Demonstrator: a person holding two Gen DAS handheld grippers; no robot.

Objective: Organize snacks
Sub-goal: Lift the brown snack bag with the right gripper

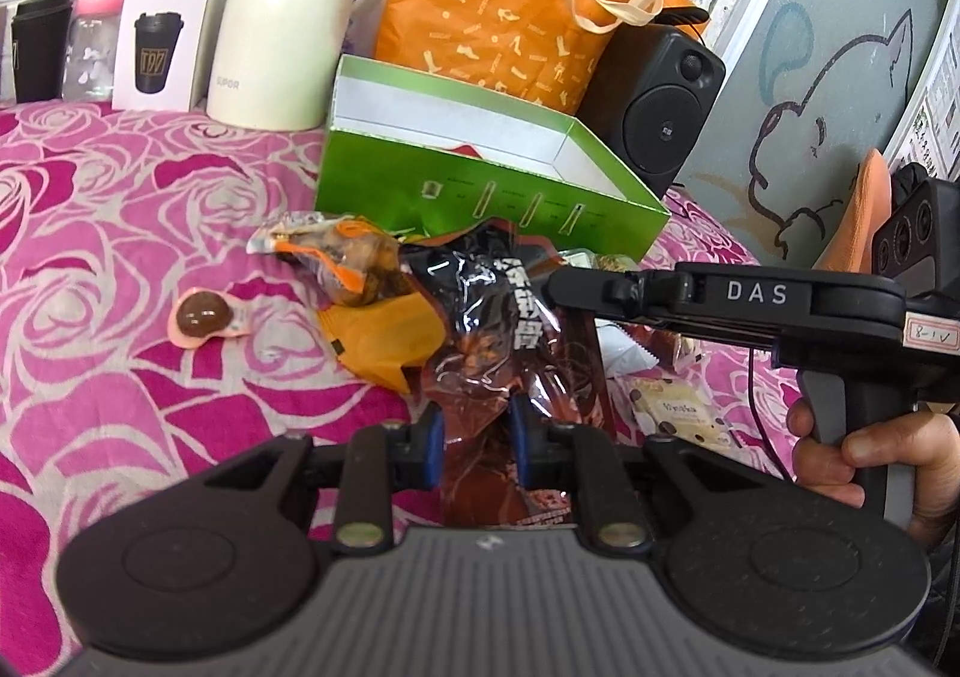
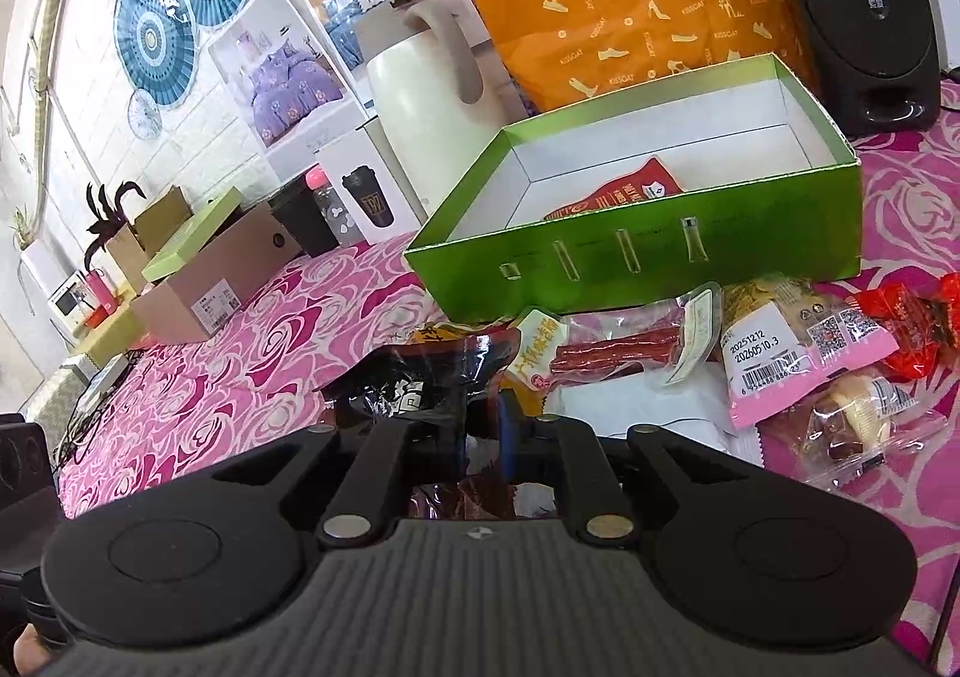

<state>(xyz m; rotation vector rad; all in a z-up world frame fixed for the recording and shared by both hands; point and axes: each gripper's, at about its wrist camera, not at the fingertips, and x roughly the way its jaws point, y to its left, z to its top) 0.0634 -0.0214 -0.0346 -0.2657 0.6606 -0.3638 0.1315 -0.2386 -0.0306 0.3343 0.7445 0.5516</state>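
A dark brown and black snack packet [image 1: 510, 317] with white characters lies crumpled on the pink rose tablecloth [image 1: 120, 233], in front of the open green box [image 1: 492, 191]. My left gripper [image 1: 477, 437] is shut on the packet's near end, blue pads on each side. From the right, my right gripper [image 1: 564, 287], held by a hand [image 1: 840, 461], reaches in and pinches the same packet's upper right edge. In the right wrist view the packet [image 2: 414, 383] runs between that gripper's [image 2: 483, 431] closed fingers. A red packet [image 2: 624, 191] lies inside the green box [image 2: 630, 257].
Loose snacks surround the packet: an orange packet [image 1: 372, 341], a round brown sweet [image 1: 204, 314], a cookie packet [image 1: 678, 413], sausages [image 2: 618, 353], a pink bread packet [image 2: 798, 347]. Behind the box stand a white jug [image 1: 282, 17], an orange bag [image 1: 510, 5] and a speaker [image 1: 654, 95].
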